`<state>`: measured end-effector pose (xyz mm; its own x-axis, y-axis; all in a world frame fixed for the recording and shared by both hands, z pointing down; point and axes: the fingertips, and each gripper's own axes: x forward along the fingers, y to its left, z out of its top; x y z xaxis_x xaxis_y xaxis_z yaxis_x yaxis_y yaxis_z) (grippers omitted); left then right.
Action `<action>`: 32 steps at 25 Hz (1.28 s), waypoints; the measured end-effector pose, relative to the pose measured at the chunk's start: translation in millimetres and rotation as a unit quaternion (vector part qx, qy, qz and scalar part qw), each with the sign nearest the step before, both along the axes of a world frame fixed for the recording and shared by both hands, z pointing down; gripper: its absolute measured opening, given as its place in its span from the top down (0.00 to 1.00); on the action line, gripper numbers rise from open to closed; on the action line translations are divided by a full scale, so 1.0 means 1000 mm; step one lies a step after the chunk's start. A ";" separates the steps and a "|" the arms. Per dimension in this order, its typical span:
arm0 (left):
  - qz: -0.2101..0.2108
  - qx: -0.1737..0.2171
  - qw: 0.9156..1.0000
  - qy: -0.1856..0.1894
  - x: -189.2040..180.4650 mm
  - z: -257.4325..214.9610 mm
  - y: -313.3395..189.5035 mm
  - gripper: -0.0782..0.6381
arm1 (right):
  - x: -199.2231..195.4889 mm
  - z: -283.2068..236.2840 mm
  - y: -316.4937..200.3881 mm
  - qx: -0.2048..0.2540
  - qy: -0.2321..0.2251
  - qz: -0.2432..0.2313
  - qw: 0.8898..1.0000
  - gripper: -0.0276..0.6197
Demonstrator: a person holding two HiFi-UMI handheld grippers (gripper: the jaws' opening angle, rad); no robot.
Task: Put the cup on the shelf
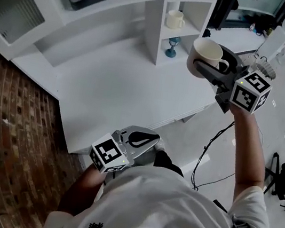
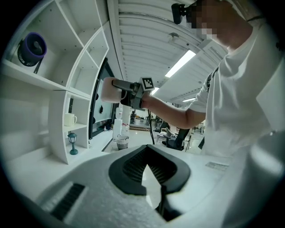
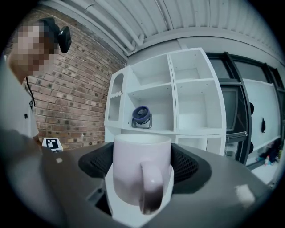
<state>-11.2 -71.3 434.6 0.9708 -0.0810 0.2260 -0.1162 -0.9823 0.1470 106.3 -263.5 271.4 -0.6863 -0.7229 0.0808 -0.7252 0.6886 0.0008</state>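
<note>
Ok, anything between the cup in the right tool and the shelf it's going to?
Nothing visible. The cup, held in the right tool, faces the shelf across open air. A fan fills one middle compartment; those above and beside it look empty.

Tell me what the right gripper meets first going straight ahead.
Probably the shelf, near the fan compartment; the right gripper holds the cup, and nothing else shows between. Depth unclear.
</note>
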 end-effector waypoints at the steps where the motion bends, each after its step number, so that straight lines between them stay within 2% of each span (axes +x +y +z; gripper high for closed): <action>1: -0.003 0.001 1.000 -0.001 0.001 -0.001 -0.007 0.88 | 0.003 -0.005 -0.010 0.005 0.001 0.000 1.000 0.32; 11: -0.035 0.010 0.999 -0.007 0.022 -0.015 -0.089 0.88 | 0.036 -0.056 -0.121 0.040 -0.005 -0.007 0.999 0.32; 21: -0.068 0.005 0.998 -0.011 0.040 -0.018 -0.152 0.88 | 0.060 -0.076 -0.230 0.043 -0.009 -0.011 0.999 0.33; 32: -0.113 -0.004 0.994 -0.012 0.059 -0.012 -0.215 0.88 | 0.067 -0.102 -0.340 0.057 -0.019 -0.023 0.998 0.33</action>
